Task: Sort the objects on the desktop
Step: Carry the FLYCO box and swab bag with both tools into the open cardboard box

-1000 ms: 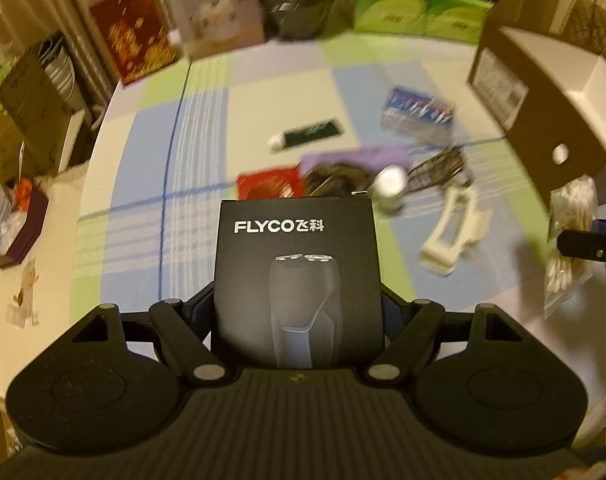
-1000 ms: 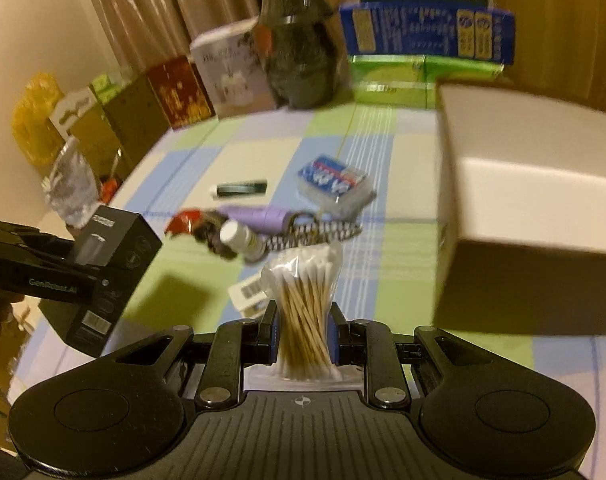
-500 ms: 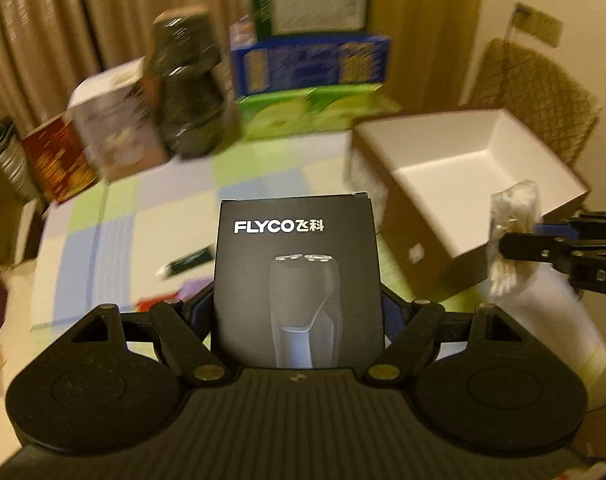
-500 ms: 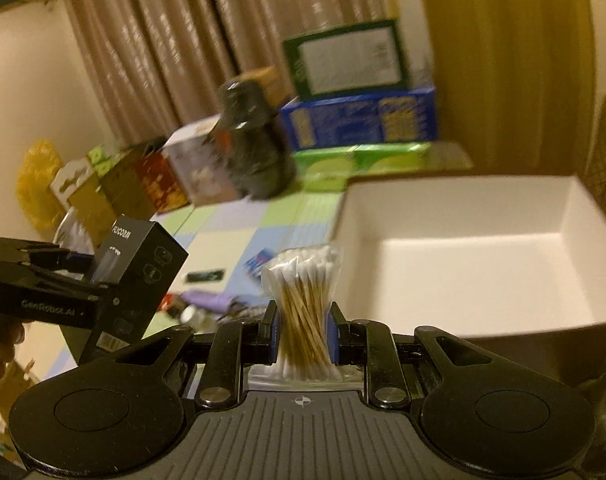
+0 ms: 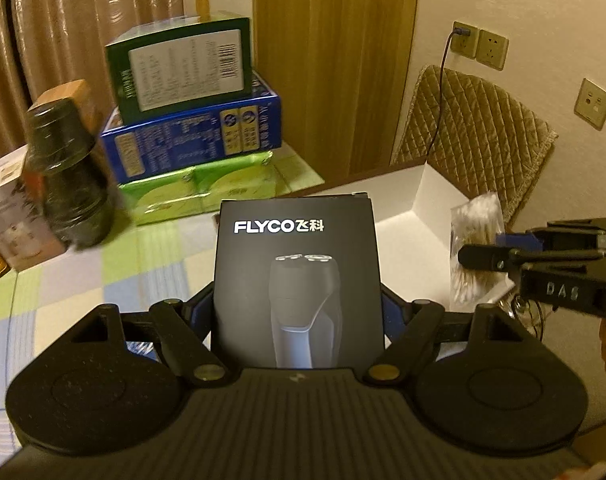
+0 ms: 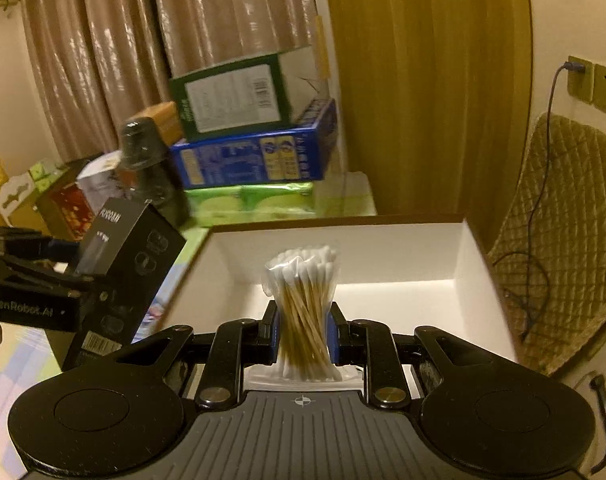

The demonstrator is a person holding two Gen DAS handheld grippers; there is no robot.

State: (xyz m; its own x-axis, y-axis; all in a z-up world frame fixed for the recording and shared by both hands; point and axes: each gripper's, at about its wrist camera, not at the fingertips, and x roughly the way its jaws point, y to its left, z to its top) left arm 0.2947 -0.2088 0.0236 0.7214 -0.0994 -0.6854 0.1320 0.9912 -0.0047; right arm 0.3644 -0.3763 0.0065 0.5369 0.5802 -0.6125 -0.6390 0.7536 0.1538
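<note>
A checked tablecloth (image 5: 151, 256) runs back to stacked cartons (image 5: 191, 120) against curtains, with an open white box (image 6: 383, 256) at the table's near corner. The left gripper (image 5: 299, 308) is clamped on a black shaver box (image 5: 299, 280), held upright at the white box's left edge; the right gripper (image 6: 303, 336) is pinched on a bag of cotton swabs (image 6: 303, 304), held over the box's near wall. Both loads look headed for the same opening, so the two grippers could collide there. The slick swab bag may slide out early, and the shaver box, let go too far left, could catch the rim and tip onto the cloth.
</note>
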